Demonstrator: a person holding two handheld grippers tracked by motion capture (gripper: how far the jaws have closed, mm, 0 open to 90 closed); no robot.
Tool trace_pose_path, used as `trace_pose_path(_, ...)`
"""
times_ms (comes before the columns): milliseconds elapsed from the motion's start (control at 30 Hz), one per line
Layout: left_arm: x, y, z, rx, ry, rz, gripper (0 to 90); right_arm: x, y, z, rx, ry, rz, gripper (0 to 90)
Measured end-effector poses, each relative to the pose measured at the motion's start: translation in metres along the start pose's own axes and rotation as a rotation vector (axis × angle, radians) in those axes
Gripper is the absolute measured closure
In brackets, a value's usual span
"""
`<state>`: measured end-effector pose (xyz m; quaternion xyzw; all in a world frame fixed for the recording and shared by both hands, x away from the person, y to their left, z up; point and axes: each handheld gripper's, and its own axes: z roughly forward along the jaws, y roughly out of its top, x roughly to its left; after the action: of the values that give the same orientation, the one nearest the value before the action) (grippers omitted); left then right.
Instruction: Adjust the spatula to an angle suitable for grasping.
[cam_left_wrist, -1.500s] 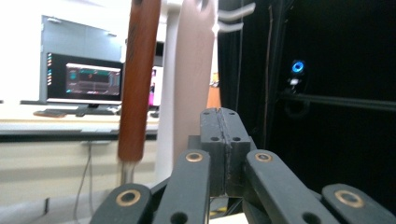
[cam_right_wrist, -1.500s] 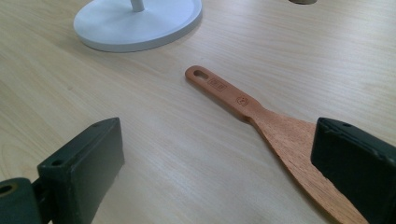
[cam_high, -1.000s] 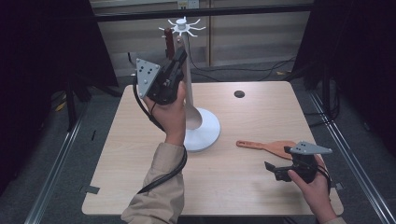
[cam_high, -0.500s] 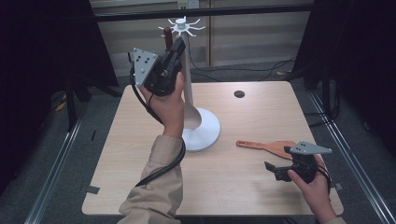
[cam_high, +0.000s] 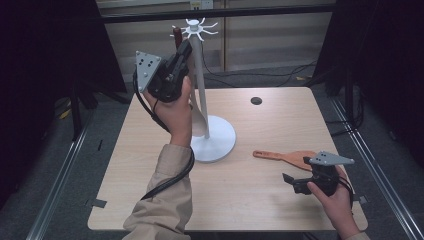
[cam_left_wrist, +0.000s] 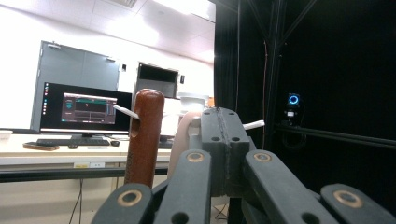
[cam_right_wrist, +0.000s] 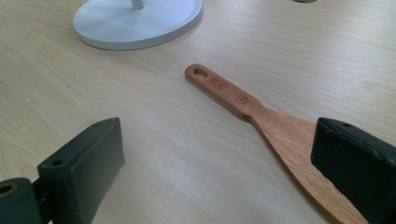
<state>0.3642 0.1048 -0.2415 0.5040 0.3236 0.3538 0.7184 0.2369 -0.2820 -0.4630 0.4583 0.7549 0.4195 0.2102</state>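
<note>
We see the left gripper (cam_high: 184, 49) raised in the upper left of the high view, beside the top of the white stand (cam_high: 200, 85). Its jaws are fully closed, and a wooden utensil runs along them: the dark brown handle (cam_left_wrist: 144, 137) rises just left of the jaws in the left gripper view, with one of the stand's white hooks (cam_left_wrist: 122, 111) at its hanging hole. Whether the hook has passed through the hole we cannot tell. The pale wide end of this utensil (cam_high: 199, 116) is largely hidden behind the hand and the pole in the high view, and the jaws cover where they meet it, so the grip itself is hard to make out.

The right gripper (cam_high: 290, 181) rests low at the lower right of the worktop (cam_high: 250, 200), jaws wide apart and holding nothing. A wooden spatula (cam_right_wrist: 261, 116) lies flat between and beyond them; the jaw at the right edge of the right gripper view covers part of its blade, which is also cut off by the bottom of the frame. Two small stamped marks sit on its handle, too small to read. The stand's round base (cam_right_wrist: 140, 21) is cut off at the top.
</note>
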Motion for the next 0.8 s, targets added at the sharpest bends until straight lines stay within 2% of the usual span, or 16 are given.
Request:
trace_pose_path(533,0.0089,0.0009,-0.0007,0.007,0.014,-0.034,90.0,0.0003,0.0006,0.0009,-0.003,0.003,-0.01,1.8)
trace_pose_path(800,0.0072,-0.001,-0.0056,0.01,0.008,-0.032,88.6,0.0008,0.0012,0.0021,0.001,0.008,-0.015,1.8)
